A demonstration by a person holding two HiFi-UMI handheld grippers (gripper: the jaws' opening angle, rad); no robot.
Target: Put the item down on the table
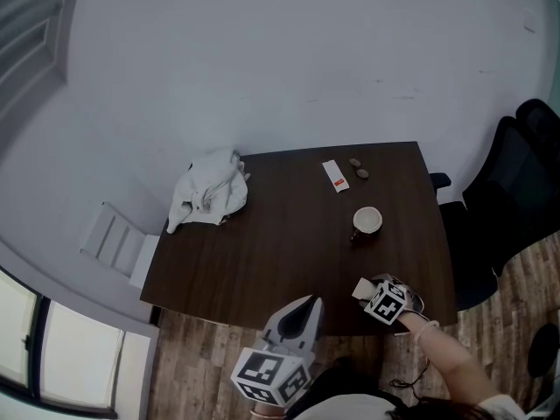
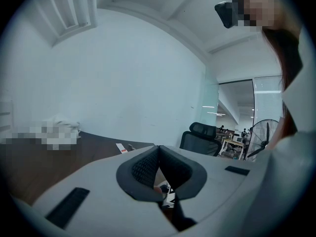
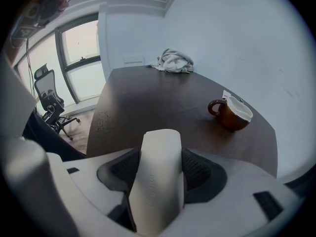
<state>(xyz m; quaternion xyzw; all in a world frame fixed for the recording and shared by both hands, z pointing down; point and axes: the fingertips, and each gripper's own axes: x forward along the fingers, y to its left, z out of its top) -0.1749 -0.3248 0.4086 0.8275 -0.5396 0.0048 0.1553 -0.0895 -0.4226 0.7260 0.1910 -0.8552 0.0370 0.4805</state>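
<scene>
— Where is the thing to be set down?

— In the right gripper [image 1: 368, 291], over the near right edge of the dark wooden table [image 1: 280, 243]. Its jaws are clamped on a pale oblong item [image 3: 159, 177] with a rounded end, one dark pad on each long side. Whether the item touches the wood, I cannot tell.

— And the left gripper [image 1: 309, 304]?

— Just off the table's near edge, jaws pressed together with nothing between them.

— Any containers?

— One: a brown mug [image 1: 367, 220] with a white inside, upright, just beyond the right gripper. From above the inside looks pale; whether it holds anything I cannot make out.

— What else lies on the table?

— A crumpled white cloth [image 1: 210, 195] at the far left corner, a flat white packet [image 1: 335, 175] with a red mark near the far edge, and two small dark lumps [image 1: 359, 168] just beside it
</scene>
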